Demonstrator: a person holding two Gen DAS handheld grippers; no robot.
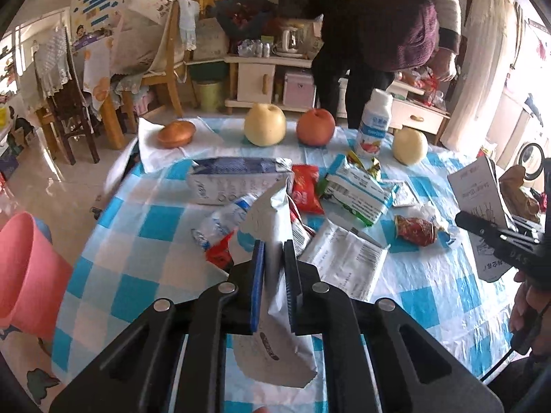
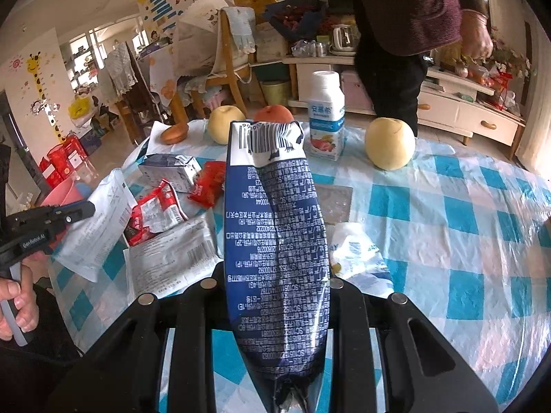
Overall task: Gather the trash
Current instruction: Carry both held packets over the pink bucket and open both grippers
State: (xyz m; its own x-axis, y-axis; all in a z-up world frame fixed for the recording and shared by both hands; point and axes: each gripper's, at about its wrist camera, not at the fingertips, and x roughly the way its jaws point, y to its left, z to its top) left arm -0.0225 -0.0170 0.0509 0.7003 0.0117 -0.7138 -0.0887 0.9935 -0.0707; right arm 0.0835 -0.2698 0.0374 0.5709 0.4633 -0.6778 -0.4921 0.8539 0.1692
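Note:
My left gripper (image 1: 273,253) is shut on a white and silver wrapper (image 1: 270,213), which stands up between the blue pads above the checked tablecloth (image 1: 151,227). From the right wrist view, that same wrapper (image 2: 100,213) hangs at the left gripper (image 2: 74,215). My right gripper (image 2: 275,275) is shut on a dark blue bag (image 2: 275,213) with white print and a barcode; the bag hides the fingertips. More trash lies on the table: red wrappers (image 1: 306,189), a crushed carton (image 1: 237,180), a blue-white packet (image 1: 358,189), a printed paper (image 1: 347,258).
A pink bin (image 1: 27,268) stands off the table's left edge. Along the far edge sit a bun (image 1: 176,133), two pears (image 1: 264,124), an apple (image 1: 315,126) and a yogurt bottle (image 1: 373,124). A person (image 1: 385,34) stands behind the table.

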